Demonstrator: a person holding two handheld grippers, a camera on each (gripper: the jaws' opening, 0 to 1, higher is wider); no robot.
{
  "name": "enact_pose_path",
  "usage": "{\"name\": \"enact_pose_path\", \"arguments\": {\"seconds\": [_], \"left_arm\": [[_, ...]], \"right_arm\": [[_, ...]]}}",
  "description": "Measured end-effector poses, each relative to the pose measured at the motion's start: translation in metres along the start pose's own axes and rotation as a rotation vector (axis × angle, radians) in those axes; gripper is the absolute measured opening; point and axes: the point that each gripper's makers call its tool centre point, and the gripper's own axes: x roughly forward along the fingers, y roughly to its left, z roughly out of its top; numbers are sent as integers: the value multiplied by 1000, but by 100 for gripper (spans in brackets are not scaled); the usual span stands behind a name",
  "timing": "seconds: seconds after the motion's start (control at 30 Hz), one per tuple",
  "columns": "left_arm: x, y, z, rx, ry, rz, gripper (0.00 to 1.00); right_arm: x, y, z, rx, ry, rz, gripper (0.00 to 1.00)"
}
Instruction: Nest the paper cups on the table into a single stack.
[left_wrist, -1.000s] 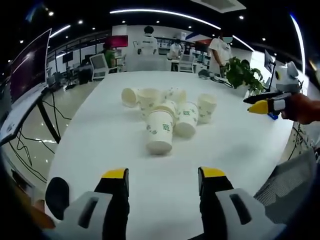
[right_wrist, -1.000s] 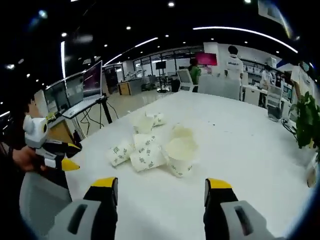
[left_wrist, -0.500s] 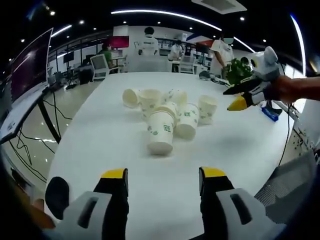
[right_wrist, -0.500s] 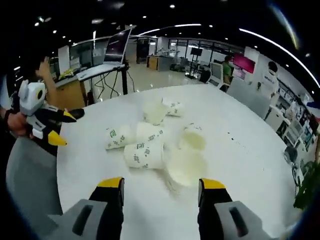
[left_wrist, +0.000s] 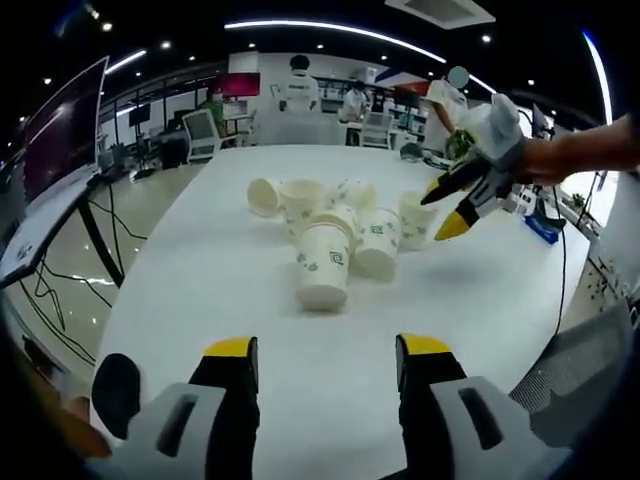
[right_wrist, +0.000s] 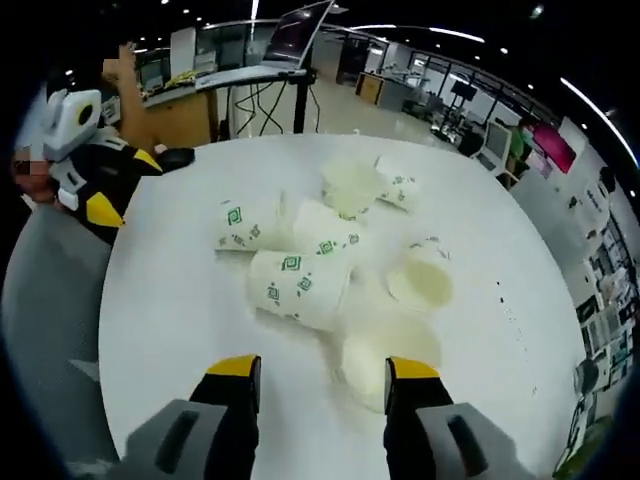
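Several white paper cups with green print are huddled mid-table on the white table (left_wrist: 190, 290). In the left gripper view an upside-down cup (left_wrist: 322, 265) stands nearest, with tipped cups (left_wrist: 375, 242) behind it and an upright cup (left_wrist: 412, 217) at the right. My left gripper (left_wrist: 328, 350) is open, well short of the pile. My right gripper (left_wrist: 447, 208) reaches in from the right beside that upright cup. In the right gripper view, the right gripper (right_wrist: 322, 368) is open above an upright cup (right_wrist: 372, 362); a lying cup (right_wrist: 298, 288) is just ahead. The left gripper (right_wrist: 95, 190) sits at the far left.
A monitor on a stand (left_wrist: 55, 140) is off the table's left side. People and chairs (left_wrist: 298, 85) stand past the far end, near a potted plant (left_wrist: 465, 140). A grey chair (right_wrist: 45, 310) sits by the table edge (right_wrist: 120, 380). A small blue item (left_wrist: 540, 228) lies at the right.
My right gripper has swung in from the table's right side, tilting down over the cups and ending close above an upright cup. My left gripper and the cups have stayed put.
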Motion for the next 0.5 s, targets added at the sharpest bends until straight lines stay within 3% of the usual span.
{"name": "enact_pose_path", "arguments": {"seconds": [0.1,0.17,0.5], "left_arm": [[-2,-3,1,6,5,-3,54],[-3,-4,1,6,7,-5,54],[-4,-5,0,13,20,-9,53]], "right_arm": [[14,-2,-2,-37,31,10,48],[11,-3,-2,-64,50,2,42],[48,-2,-21,-69,148,37,28]]}}
